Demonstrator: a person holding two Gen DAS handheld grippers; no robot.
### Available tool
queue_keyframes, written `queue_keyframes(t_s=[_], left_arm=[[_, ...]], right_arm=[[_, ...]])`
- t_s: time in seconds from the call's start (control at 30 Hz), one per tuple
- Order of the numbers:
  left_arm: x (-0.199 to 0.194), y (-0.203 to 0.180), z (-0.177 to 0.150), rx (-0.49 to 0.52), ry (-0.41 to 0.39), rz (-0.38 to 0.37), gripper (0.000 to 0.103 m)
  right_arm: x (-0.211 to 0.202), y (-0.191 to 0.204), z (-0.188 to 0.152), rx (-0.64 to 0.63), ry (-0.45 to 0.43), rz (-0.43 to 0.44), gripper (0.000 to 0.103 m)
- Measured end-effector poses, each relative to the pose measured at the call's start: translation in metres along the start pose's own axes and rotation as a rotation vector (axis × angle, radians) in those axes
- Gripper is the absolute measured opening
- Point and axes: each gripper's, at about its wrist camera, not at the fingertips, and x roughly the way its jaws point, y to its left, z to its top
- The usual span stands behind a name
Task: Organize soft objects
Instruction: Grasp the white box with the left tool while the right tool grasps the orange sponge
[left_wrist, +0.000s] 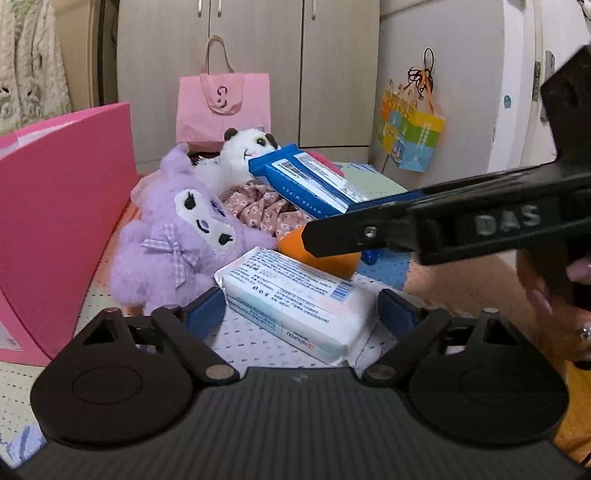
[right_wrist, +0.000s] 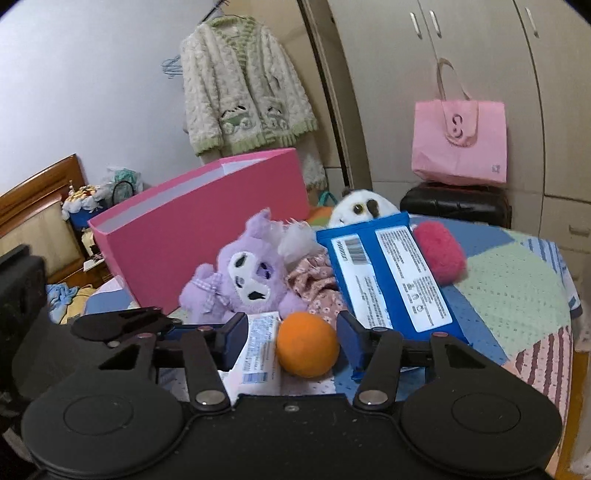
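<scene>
My left gripper (left_wrist: 301, 306) stands open around a white tissue pack (left_wrist: 295, 299) lying on the patchwork blanket, its blue pads close beside the pack's two ends. My right gripper (right_wrist: 291, 332) is open around an orange ball (right_wrist: 307, 343); the right pad is at the ball, the left pad stands apart from it. In the left wrist view one right finger (left_wrist: 369, 232) reaches across above the ball (left_wrist: 332, 264). Behind lie a purple plush (right_wrist: 243, 280), a blue wipes pack (right_wrist: 391, 277), a floral cloth (left_wrist: 258, 210), a white panda plush (right_wrist: 362, 208) and a red fuzzy toy (right_wrist: 439, 251).
An open pink box (right_wrist: 207, 221) stands at the left of the pile, close to the purple plush. A pink tote bag (right_wrist: 458, 144) rests on a black case by the wardrobe. The blanket (right_wrist: 509, 295) runs bare to the right; a hand (left_wrist: 546, 295) holds the right gripper.
</scene>
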Motion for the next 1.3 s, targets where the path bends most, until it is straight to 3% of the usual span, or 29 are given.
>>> queue_keyframes(t_s=[0.1, 0.17, 0.47, 0.7, 0.87, 0.97, 1.13, 1.17, 1.2, 1.3], left_arm=[[-0.001, -0.001, -0.001, 0.022, -0.007, -0.001, 0.083], [-0.004, 0.000, -0.004, 0.030, -0.013, -0.005, 0.082], [-0.011, 0.008, 0.000, 0.029, 0.024, -0.043, 0.082], [0.001, -0.005, 0.000, 0.073, 0.024, -0.009, 0.095], [0.007, -0.007, 0.002, 0.071, 0.025, -0.003, 0.097], [0.004, -0.006, 0.002, 0.079, 0.004, 0.005, 0.079], [-0.001, -0.003, 0.002, 0.077, 0.011, -0.032, 0.065], [-0.003, -0.003, 0.002, 0.076, 0.005, -0.027, 0.049], [-0.003, -0.003, 0.002, 0.082, 0.000, -0.015, 0.040], [-0.004, 0.001, 0.002, 0.072, 0.001, -0.021, 0.040]], right_arm=[[0.007, -0.006, -0.001, 0.016, 0.012, 0.002, 0.058], [0.008, -0.005, -0.002, 0.009, 0.027, 0.001, 0.041], [-0.010, 0.011, -0.009, -0.089, 0.017, -0.055, 0.040], [-0.008, 0.008, -0.010, -0.061, 0.053, -0.051, 0.042], [-0.001, 0.003, -0.008, -0.023, 0.097, -0.021, 0.045], [0.001, 0.007, -0.010, -0.045, 0.107, -0.022, 0.043], [-0.009, 0.007, -0.010, -0.017, 0.075, -0.038, 0.041], [-0.012, 0.008, -0.010, -0.015, 0.062, -0.053, 0.041], [-0.016, 0.008, -0.010, -0.012, 0.046, -0.071, 0.041], [-0.027, 0.007, -0.007, 0.005, 0.013, -0.096, 0.041]])
